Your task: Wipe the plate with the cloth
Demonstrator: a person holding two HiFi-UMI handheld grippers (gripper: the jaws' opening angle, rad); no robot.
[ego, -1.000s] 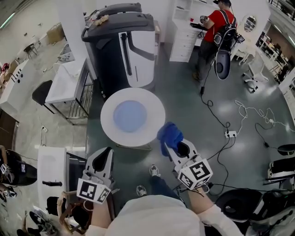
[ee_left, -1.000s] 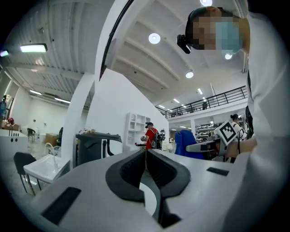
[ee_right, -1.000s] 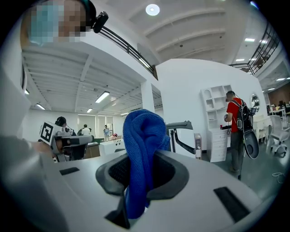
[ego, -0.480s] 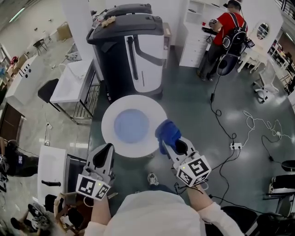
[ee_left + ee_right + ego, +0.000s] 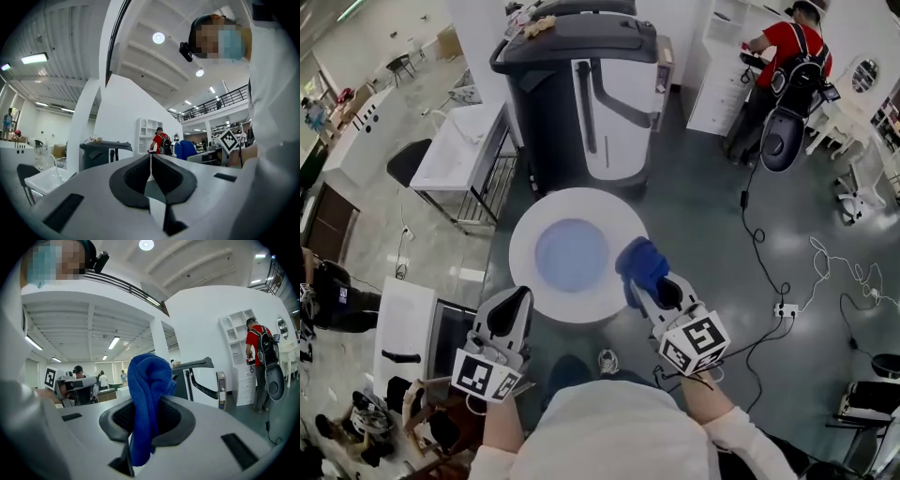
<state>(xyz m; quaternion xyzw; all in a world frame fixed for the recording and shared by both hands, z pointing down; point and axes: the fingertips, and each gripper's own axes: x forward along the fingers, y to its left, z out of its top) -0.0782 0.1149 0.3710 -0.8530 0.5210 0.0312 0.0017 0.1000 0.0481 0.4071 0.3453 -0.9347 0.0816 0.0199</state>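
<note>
A pale blue plate [image 5: 572, 254] lies in the middle of a small round white table [image 5: 528, 277] in the head view. My right gripper [image 5: 649, 281] is shut on a bunched blue cloth [image 5: 641, 262], which hangs over the table's right edge, just right of the plate. In the right gripper view the cloth [image 5: 146, 404] stands up between the pads, pinched. My left gripper [image 5: 514, 302] is shut with nothing in it, at the table's near left edge; its jaws [image 5: 150, 161] meet with no gap.
A large dark grey and white machine [image 5: 581, 94] stands just behind the table. A white bench [image 5: 450, 155] and a black chair [image 5: 411, 161] are at the left. A person in red [image 5: 787, 66] stands far right. Cables [image 5: 778, 281] trail over the floor.
Both grippers have come forward to the table. The cloth now overlaps the table's right edge, closer to the plate. The left gripper's tip has reached the table's near rim.
</note>
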